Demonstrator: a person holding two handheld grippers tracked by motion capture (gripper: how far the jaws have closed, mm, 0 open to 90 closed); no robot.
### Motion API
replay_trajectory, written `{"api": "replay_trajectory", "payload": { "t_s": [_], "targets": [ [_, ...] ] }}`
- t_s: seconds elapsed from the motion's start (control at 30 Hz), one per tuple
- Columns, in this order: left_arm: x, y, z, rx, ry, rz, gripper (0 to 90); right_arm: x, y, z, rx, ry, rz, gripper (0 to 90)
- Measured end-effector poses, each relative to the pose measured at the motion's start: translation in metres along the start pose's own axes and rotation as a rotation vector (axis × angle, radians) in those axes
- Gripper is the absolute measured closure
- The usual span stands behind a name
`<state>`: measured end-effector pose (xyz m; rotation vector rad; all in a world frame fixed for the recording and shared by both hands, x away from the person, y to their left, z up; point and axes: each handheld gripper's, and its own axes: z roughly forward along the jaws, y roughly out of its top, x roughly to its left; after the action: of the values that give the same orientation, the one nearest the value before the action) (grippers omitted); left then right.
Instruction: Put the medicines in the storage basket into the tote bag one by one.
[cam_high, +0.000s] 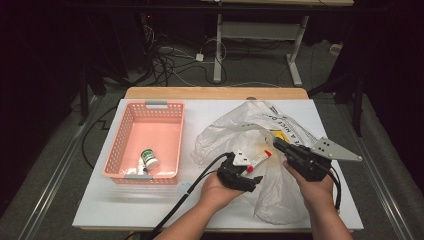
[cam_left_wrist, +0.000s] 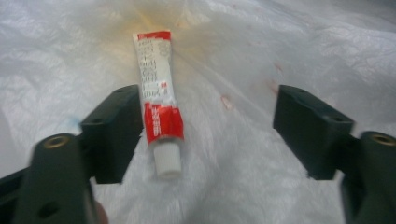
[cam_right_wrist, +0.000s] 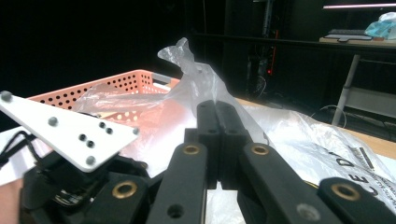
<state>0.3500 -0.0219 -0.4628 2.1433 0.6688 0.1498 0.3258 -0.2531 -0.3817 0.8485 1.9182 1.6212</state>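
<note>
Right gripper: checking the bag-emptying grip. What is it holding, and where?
The right gripper pinches the plastic bag by a raised fold near its opening.

A pink perforated basket (cam_high: 116, 150) sits to the left of the left gripper (cam_high: 248, 162), well apart from it, on the white tabletop (cam_high: 150, 205). Inside the basket, at its near end, lies a small white bottle with a green cap (cam_high: 149, 159). Beyond the gripper runs the table's wooden far edge (cam_high: 215, 93). Farther off, cables (cam_high: 170, 60) tangle on the grey floor beside a white desk leg (cam_high: 218, 50).
</note>
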Motion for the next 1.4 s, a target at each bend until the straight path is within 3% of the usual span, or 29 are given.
{"api": "replay_trajectory", "payload": {
  "t_s": [0.23, 0.33, 0.53, 0.83, 1.03, 1.4],
  "targets": [
    [-0.002, -0.009, -0.018, -0.008, -0.028, -0.017, 7.6, -0.003, -0.004, 0.001, 0.022, -0.008, -0.004, 90.0],
    [-0.005, -0.011, -0.026, -0.003, -0.041, -0.006, 0.5, -0.004, -0.005, 0.001, 0.029, -0.01, -0.009, 90.0],
    [-0.009, -0.018, -0.051, -0.027, -0.056, -0.011, 0.0, -0.005, -0.006, -0.001, 0.031, -0.019, -0.009, 90.0],
    [-0.008, -0.037, -0.095, -0.069, -0.02, -0.018, 0.0, -0.005, -0.005, -0.003, 0.027, -0.022, -0.008, 90.0],
    [0.002, -0.045, -0.113, -0.058, 0.026, -0.036, 0.0, -0.005, -0.005, -0.004, 0.022, -0.023, -0.001, 90.0],
    [0.016, -0.053, -0.148, -0.116, 0.089, -0.082, 0.0, -0.007, -0.006, -0.006, 0.025, -0.024, -0.006, 90.0]
  ]
}}
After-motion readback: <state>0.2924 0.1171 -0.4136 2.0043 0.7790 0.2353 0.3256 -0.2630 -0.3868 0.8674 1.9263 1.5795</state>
